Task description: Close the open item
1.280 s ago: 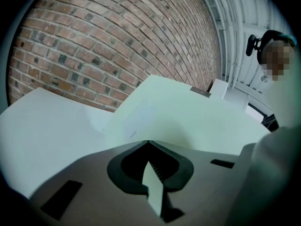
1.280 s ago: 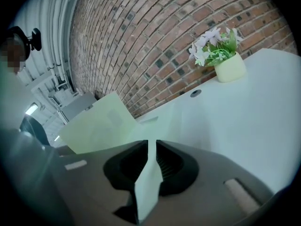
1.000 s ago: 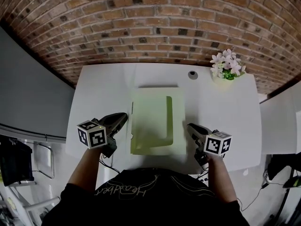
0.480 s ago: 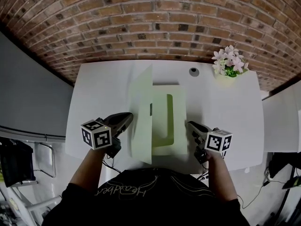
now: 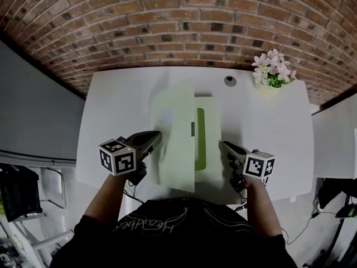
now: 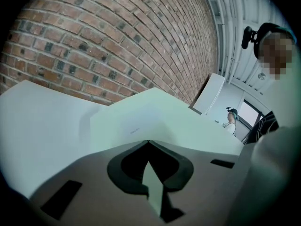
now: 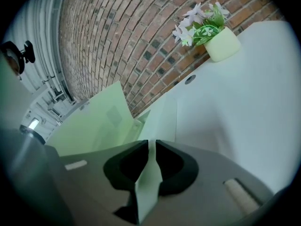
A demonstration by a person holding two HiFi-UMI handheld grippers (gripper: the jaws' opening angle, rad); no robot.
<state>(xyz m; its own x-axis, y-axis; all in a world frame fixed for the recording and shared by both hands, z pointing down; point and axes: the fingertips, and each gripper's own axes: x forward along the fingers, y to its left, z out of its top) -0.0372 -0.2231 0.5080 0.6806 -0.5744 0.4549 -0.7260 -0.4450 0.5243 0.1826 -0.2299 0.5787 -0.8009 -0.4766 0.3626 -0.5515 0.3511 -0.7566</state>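
A pale green folder lies on the white table (image 5: 111, 110). Its left cover (image 5: 173, 130) stands raised and leans to the right over the right half (image 5: 209, 144), where a darker green inner strip (image 5: 200, 138) shows. My left gripper (image 5: 150, 140) is shut on the raised cover's left edge; the left gripper view shows the thin cover (image 6: 160, 119) pinched between the jaws (image 6: 149, 147). My right gripper (image 5: 225, 148) is shut on the folder's right edge, and in the right gripper view the sheet (image 7: 162, 117) runs between the jaws (image 7: 151, 147).
A pale pot of pink flowers (image 5: 271, 74) stands at the table's far right corner, with a small round grey grommet (image 5: 230, 81) to its left. A brick wall (image 5: 178, 27) runs behind the table. The near table edge is close to my body.
The folder lay flat and open a second ago. My left gripper has lifted the left cover and swung it rightward over the right half. The right gripper has stayed put.
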